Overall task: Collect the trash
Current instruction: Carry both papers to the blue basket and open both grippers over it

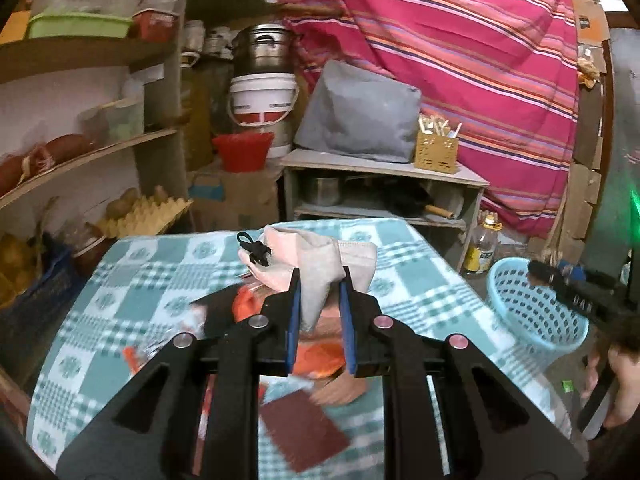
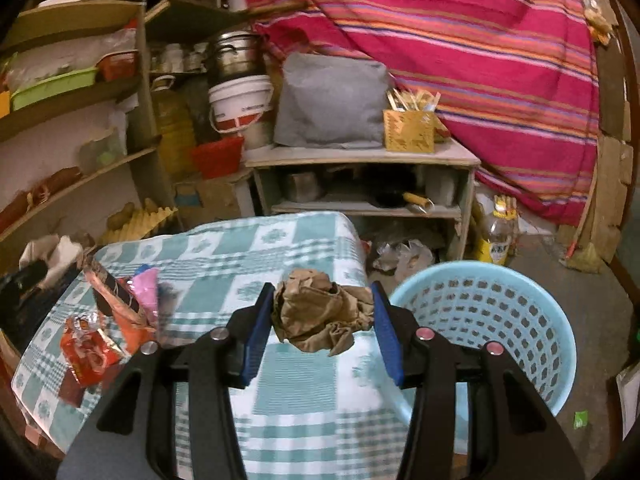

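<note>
Right wrist view: the right tongs (image 2: 323,312) are closed partway on one crumpled brown paper wad (image 2: 318,314), held above the checked tabletop (image 2: 296,380) near its edge. Just to the right stands one pale blue basket (image 2: 532,320); what shows of its inside looks empty. Three wrappers lie on the tabletop at the left: a red one (image 2: 90,350), an orange one (image 2: 120,300) and a pink one (image 2: 146,286).

Left wrist view: the left tongs (image 1: 320,292) are nearly closed, pinching one pale cloth pouch (image 1: 316,264) with a black cord, held above orange wrappers (image 1: 320,356) and a brown card (image 1: 304,428). Behind, a shelf unit carries one yellow holder (image 1: 436,154) filled with sticks, beside a grey bag (image 1: 360,112). A white bucket (image 1: 264,98) sits over a red tub (image 1: 242,150).
</note>
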